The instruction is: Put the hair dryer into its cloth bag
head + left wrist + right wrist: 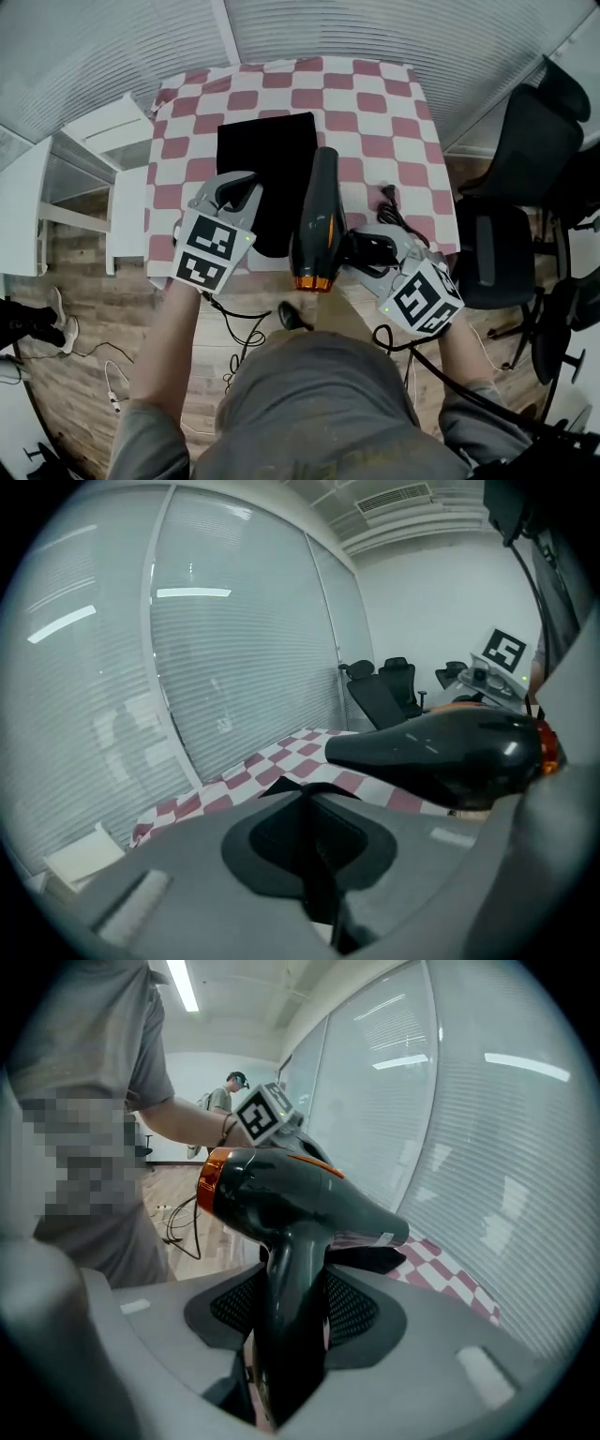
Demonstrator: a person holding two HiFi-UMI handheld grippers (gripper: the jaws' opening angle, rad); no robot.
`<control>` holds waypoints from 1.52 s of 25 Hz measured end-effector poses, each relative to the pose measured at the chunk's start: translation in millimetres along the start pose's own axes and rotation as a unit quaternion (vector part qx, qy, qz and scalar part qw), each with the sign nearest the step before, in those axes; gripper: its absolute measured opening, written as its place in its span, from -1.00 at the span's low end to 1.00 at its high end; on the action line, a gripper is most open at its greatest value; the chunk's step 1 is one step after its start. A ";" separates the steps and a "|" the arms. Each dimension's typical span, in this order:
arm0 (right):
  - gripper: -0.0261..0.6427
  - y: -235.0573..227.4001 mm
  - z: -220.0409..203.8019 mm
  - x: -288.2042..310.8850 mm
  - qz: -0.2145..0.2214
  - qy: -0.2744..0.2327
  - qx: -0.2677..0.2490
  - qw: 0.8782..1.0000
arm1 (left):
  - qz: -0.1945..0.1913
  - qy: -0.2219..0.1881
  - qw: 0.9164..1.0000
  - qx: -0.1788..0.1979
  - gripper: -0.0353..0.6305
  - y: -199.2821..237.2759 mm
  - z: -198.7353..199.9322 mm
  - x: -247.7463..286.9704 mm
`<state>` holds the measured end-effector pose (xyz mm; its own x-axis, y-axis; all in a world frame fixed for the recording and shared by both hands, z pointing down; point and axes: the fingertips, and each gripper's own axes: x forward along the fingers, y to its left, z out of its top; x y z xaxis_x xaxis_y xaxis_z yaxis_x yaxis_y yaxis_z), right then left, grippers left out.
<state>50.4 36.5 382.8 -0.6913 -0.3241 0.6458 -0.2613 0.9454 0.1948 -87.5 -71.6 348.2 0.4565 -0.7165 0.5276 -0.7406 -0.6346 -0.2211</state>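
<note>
My right gripper (373, 251) pinches the hair dryer (316, 220) by its handle. The dryer is over the checked table's (380, 122) near edge, beside the black cloth bag (267, 155). My left gripper (236, 193) has its jaws pressed together on the bag's edge.

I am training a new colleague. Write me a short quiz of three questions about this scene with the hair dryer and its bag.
1. True or false: the hair dryer is already inside the cloth bag.
2. Choose one: the right tool grips the hair dryer by its A) nozzle, B) handle, C) cord.
3. Short answer: what colour is the ring at the wide end of the hair dryer?

Key: 1 false, the hair dryer is held outside the cloth bag, which lies flat on the table; 2 B; 3 orange.
</note>
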 end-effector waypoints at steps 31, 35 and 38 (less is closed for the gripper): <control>-0.29 73.3 19.2 64.5 0.162 -0.016 -0.002 0.987 | -0.036 0.023 0.999 0.014 -0.86 -8.4 -10.3 -1.9; -0.29 59.7 16.7 77.0 0.152 0.003 0.019 0.988 | -0.045 0.022 0.999 0.010 -0.86 -16.1 -10.9 -8.2; -0.28 46.7 12.7 86.2 0.138 0.021 0.028 0.990 | -0.052 0.020 0.998 0.005 -0.86 -19.6 -10.3 -12.0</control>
<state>-29.9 52.3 438.2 -0.7139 -0.0506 0.6984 -0.1036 0.9940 -0.0339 -83.5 -47.5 354.7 0.5106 -0.6348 0.5799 -0.6849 -0.7080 -0.1720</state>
